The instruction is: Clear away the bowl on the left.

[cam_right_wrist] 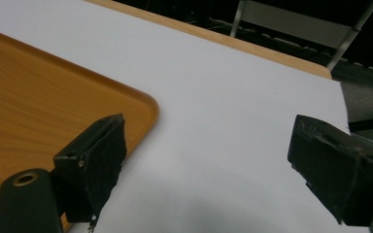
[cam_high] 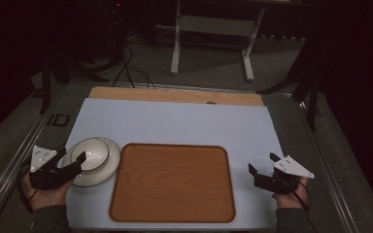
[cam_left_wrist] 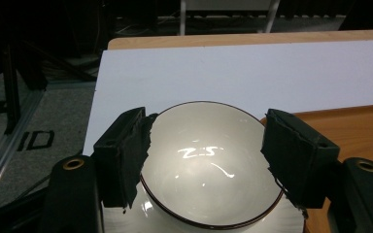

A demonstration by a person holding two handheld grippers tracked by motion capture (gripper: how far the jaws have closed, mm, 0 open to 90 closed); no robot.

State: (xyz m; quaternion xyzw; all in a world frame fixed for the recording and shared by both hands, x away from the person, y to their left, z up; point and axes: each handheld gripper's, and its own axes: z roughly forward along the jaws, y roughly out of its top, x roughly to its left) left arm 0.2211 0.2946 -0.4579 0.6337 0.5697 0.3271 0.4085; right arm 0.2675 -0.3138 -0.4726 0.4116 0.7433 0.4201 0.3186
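Observation:
A white bowl [cam_high: 94, 154] with a dark rim stands on a white plate [cam_high: 108, 171] at the left of the table, beside a wooden tray [cam_high: 172, 183]. My left gripper [cam_high: 73, 156] reaches over the bowl [cam_left_wrist: 209, 170] from the near left. Its jaws stand wide, and the pads [cam_left_wrist: 126, 155] cover the rim on both sides. I see no squeeze on the bowl, which rests in the plate [cam_left_wrist: 126, 221]. My right gripper [cam_high: 261, 163] is held open above the white mat to the right of the tray [cam_right_wrist: 39, 92], with nothing between its fingers [cam_right_wrist: 99, 155].
A white mat [cam_high: 175, 124] covers the wooden tabletop [cam_high: 175, 94]. Metal rails run along both sides of the table. On the floor behind it are a white desk frame [cam_high: 213, 29] and cables [cam_high: 131, 73].

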